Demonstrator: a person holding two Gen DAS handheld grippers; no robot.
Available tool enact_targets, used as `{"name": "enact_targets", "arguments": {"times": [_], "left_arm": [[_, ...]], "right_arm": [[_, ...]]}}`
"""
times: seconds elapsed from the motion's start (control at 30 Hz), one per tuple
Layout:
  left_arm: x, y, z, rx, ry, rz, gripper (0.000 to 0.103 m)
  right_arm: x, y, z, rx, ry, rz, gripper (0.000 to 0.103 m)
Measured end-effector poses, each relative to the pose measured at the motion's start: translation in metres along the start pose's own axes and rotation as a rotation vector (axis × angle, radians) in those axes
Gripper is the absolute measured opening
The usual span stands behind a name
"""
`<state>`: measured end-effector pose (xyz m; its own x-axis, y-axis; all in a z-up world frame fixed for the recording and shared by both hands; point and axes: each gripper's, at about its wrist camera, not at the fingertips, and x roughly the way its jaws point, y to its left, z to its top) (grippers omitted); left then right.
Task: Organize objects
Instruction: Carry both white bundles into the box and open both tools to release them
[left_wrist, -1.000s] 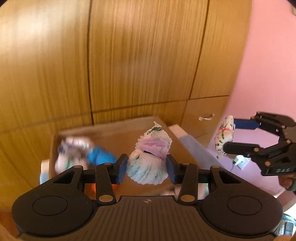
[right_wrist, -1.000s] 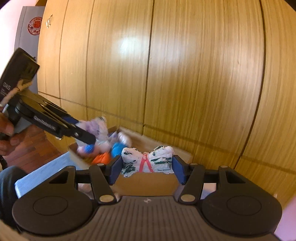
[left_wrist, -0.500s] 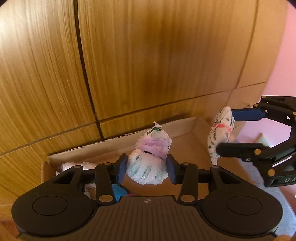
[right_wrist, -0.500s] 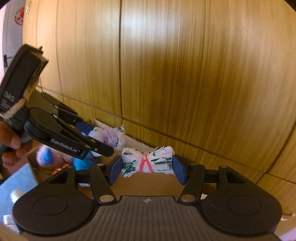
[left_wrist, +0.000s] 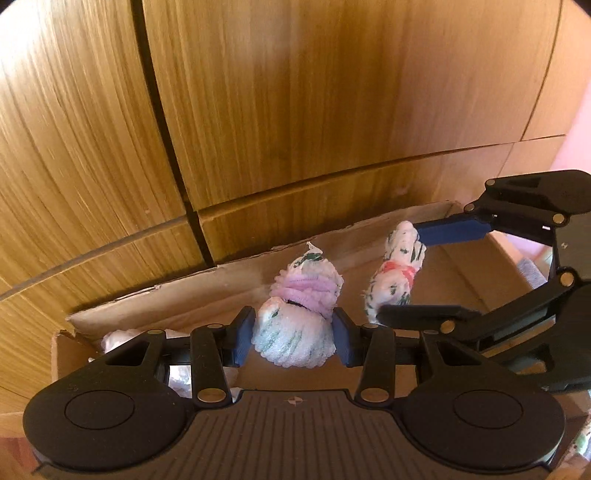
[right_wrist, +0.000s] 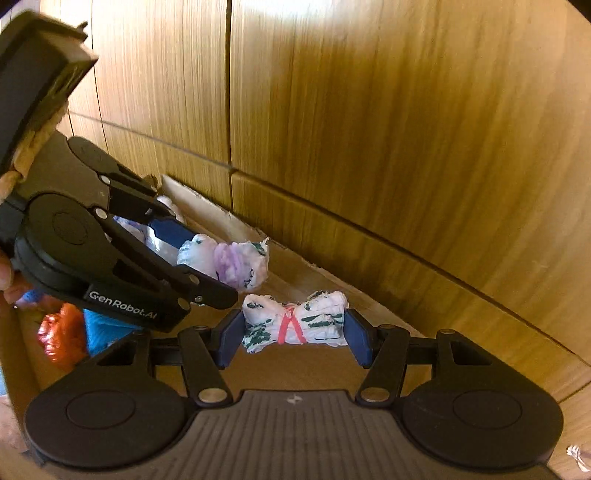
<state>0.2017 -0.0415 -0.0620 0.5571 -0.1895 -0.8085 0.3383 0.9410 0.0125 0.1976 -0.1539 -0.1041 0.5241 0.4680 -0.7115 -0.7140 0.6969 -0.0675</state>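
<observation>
Left gripper (left_wrist: 293, 341) clamped on a bundle; right gripper (right_wrist: 293, 338) likewise, just beside it.

I get warm, fairly bright light w/ soft glare on the wood panels (right_wrist: 369, 110), strong fisheye bending, dark corners.

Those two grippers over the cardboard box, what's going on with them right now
A person is sorting small tied cloth bundles into a cardboard box that sits against wooden cabinet doors. The left gripper is shut on a white bundle with a purple band; the right gripper is shut on a white and green bundle with a red tie. Both are held over the open box, neither let go yet. An orange bundle, a blue one and others already lie inside.
</observation>
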Motion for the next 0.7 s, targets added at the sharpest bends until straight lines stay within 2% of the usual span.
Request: {"name": "enact_targets", "arguments": {"times": [0.13, 0.17, 0.5, 0.7], "left_arm": [[0.006, 0.002, 0.0, -0.003, 0.01, 0.001, 0.052], [0.007, 0.003, -0.001, -0.062, 0.011, 0.046, 0.052], [0.01, 0.001, -0.004, -0.069, 0.019, 0.057, 0.053], [0.01, 0.0, -0.007, -0.07, 0.026, 0.077, 0.061]], "right_arm": [[0.013, -0.001, 0.004, -0.006, 0.028, -0.015, 0.055], [0.013, 0.0, 0.004, -0.006, 0.036, -0.015, 0.055], [0.014, 0.002, 0.003, -0.017, 0.064, -0.03, 0.055], [0.015, 0.003, 0.003, -0.019, 0.072, -0.034, 0.058]]}}
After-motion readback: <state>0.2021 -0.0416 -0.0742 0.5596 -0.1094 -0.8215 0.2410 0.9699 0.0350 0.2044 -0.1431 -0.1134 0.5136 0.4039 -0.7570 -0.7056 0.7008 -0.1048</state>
